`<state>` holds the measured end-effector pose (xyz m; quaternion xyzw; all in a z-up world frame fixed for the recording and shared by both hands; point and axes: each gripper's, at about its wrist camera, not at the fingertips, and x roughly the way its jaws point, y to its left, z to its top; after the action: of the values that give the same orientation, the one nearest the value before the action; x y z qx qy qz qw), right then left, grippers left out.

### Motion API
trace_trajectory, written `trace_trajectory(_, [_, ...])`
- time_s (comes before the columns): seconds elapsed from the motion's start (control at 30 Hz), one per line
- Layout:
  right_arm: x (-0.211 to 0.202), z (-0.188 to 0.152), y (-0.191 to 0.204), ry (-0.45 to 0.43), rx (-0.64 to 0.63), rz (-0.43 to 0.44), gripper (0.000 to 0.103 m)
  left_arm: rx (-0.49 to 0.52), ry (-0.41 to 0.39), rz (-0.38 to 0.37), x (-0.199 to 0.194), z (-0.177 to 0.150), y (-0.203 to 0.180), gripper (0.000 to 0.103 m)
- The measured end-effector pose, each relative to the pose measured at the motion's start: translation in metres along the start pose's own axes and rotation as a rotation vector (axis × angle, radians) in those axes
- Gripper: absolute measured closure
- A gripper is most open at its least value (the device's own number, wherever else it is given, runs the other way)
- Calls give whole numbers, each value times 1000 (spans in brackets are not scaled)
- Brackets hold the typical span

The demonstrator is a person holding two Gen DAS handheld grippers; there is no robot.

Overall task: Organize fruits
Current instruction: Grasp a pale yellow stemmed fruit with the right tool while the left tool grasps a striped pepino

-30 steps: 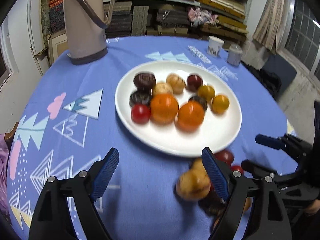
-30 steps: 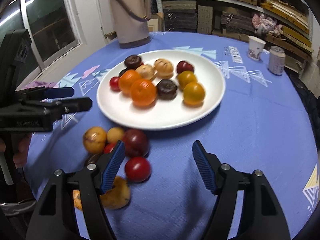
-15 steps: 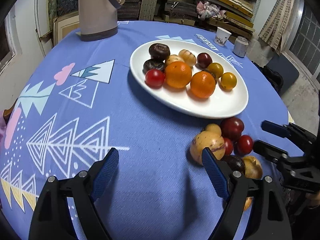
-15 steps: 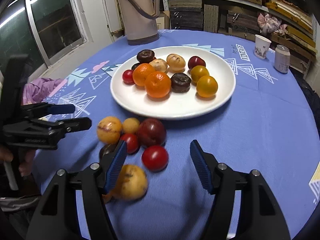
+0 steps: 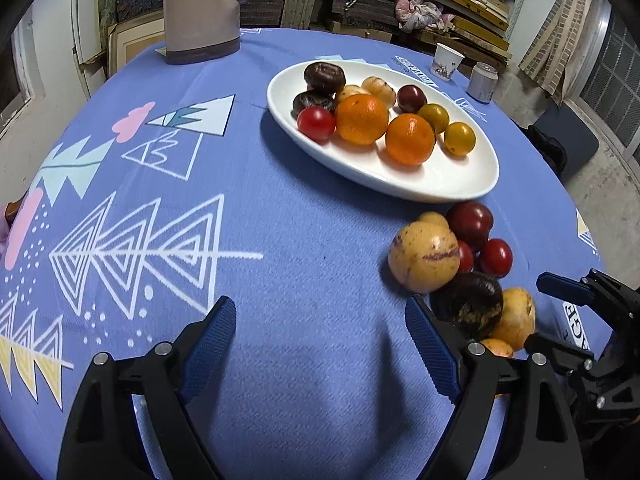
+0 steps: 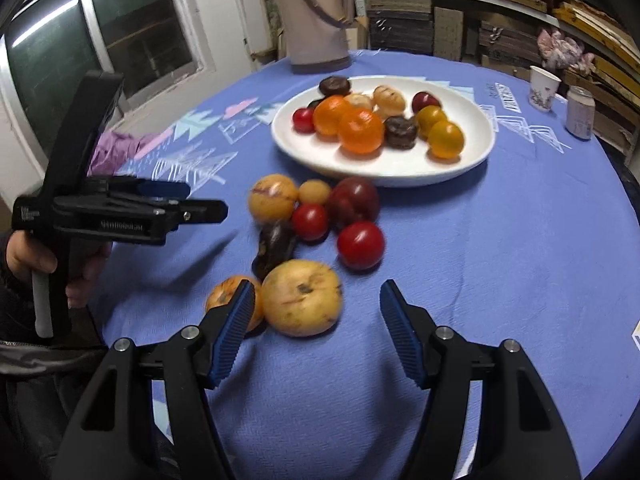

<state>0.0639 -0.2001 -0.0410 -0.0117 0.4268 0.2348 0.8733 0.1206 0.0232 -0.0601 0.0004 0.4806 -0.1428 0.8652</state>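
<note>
A white plate (image 5: 448, 184) (image 6: 472, 160) holds several fruits, among them two oranges (image 5: 361, 119) (image 6: 360, 130). Loose fruits lie on the blue cloth in front of the plate: a yellow melon-like fruit (image 5: 423, 257) (image 6: 273, 198), a dark plum (image 5: 470, 222) (image 6: 354, 200), red tomatoes (image 5: 496, 257) (image 6: 361, 245), a dark purple fruit (image 5: 468, 305) (image 6: 276, 246) and a yellow apple (image 6: 302, 298). My left gripper (image 5: 320, 344) is open and empty, left of the pile. My right gripper (image 6: 318, 330) is open and empty, just in front of the yellow apple.
A beige thermos jug (image 5: 200, 8) (image 6: 316, 16) stands at the table's far side. A paper cup (image 5: 448, 61) (image 6: 542, 88) and a can (image 5: 483, 82) (image 6: 579, 111) stand beyond the plate. Shelves with stacked boards line the back wall.
Both grippers have drawn back from the plate toward the near table edge and stay open. The loose fruit pile now shows fuller in both views.
</note>
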Motion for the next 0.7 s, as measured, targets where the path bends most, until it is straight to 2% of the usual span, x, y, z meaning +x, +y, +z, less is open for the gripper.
trace_trajectory(0.2, [13, 0, -4, -13, 31, 6, 39, 3, 7, 2, 0, -5, 0, 15])
trace_trajectory(0.3, [28, -3, -3, 34, 35, 16, 40, 9, 4, 1, -1, -6, -1, 14])
trace_trajectory(0.33, [28, -3, -2, 13, 24, 9, 41, 10, 4, 0, -1, -6, -2, 13])
trace_trajectory(0.4, [28, -3, 0, 9, 16, 11, 58, 14, 3, -4, -2, -6, -4, 12])
trace_trajectory(0.43, [27, -3, -3, 7, 34, 39, 58, 16, 3, -8, -2, -5, -5, 12])
trace_trajectory(0.53, [26, -4, -7, 4, 40, 29, 58, 28, -16, -31, -6, -1, -12, 12])
trace_trajectory(0.7, [24, -9, -16, -19, 77, 68, 58, 0, -34, -60, -6, 12, -19, 12])
